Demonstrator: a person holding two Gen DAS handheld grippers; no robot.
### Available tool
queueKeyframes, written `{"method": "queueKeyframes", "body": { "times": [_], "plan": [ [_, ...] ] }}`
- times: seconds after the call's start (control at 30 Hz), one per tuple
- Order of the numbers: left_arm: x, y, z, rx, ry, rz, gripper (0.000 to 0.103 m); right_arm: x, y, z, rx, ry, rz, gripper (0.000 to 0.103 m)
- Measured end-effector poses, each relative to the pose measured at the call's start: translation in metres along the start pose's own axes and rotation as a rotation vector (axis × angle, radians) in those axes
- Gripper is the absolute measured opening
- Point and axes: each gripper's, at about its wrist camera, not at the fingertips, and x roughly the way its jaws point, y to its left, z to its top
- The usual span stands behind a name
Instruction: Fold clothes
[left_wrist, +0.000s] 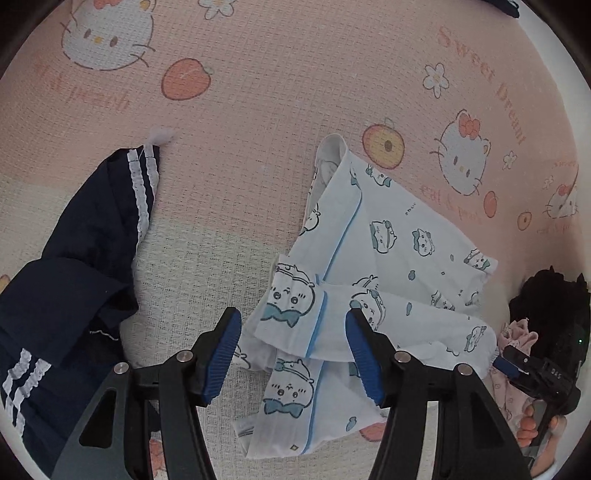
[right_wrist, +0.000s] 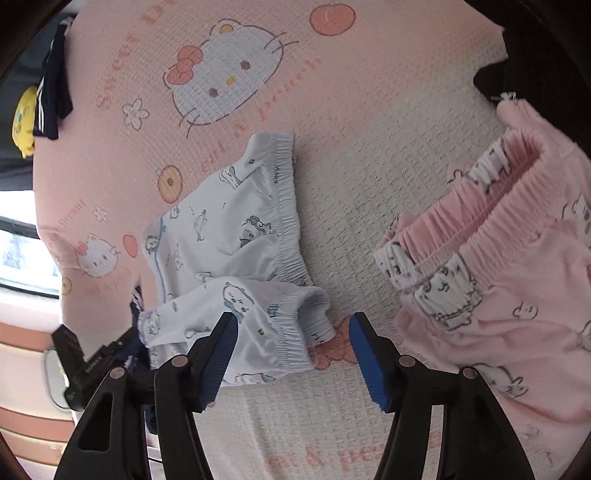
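**Both grippers hang open over the white shorts**

Blue-padded left gripper (left_wrist: 293, 354) fills the bottom of the left wrist view, jaws apart, gripping nothing; the white printed shorts (left_wrist: 369, 266) lie folded at centre on the pink cartoon sheet (left_wrist: 277, 92), navy garment (left_wrist: 74, 258) lower left.

Right wrist view: right gripper (right_wrist: 291, 358) spread wide, empty too, shorts (right_wrist: 236, 251) at centre-left, pink garment (right_wrist: 517, 277) at right.

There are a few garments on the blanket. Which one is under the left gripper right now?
The pale blue cartoon-print shorts, lying folded between the open left gripper fingers. The navy white-striped garment lies off to the left, apart.
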Motion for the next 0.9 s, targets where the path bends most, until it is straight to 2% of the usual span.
{"method": "queueKeyframes", "body": {
  "times": [0.23, 0.43, 0.53, 0.63, 0.83, 0.9],
  "plan": [
    [0.007, -0.001, 0.003, 0.019, 0.017, -0.002, 0.056, 0.004, 0.0, -0.006, 0.051, 0.022, 0.072, 0.062],
    [0.015, -0.001, 0.0, 0.012, 0.039, -0.019, 0.056, 0.014, 0.005, -0.004, 0.041, 0.012, 0.046, 0.062],
    [0.019, -0.005, -0.003, 0.024, 0.045, -0.022, 0.056, 0.019, 0.008, 0.0, 0.05, 0.011, 0.06, 0.05],
    [0.018, -0.007, -0.005, 0.022, 0.003, -0.014, 0.056, 0.021, 0.014, 0.003, 0.043, 0.002, 0.063, 0.045],
    [0.022, -0.006, -0.007, -0.003, -0.006, -0.066, 0.056, 0.034, 0.017, 0.009, 0.062, 0.037, 0.083, 0.045],
    [0.023, -0.006, -0.007, -0.001, -0.008, -0.068, 0.056, 0.041, 0.018, 0.01, 0.051, 0.049, 0.049, 0.045]
  ]
}}
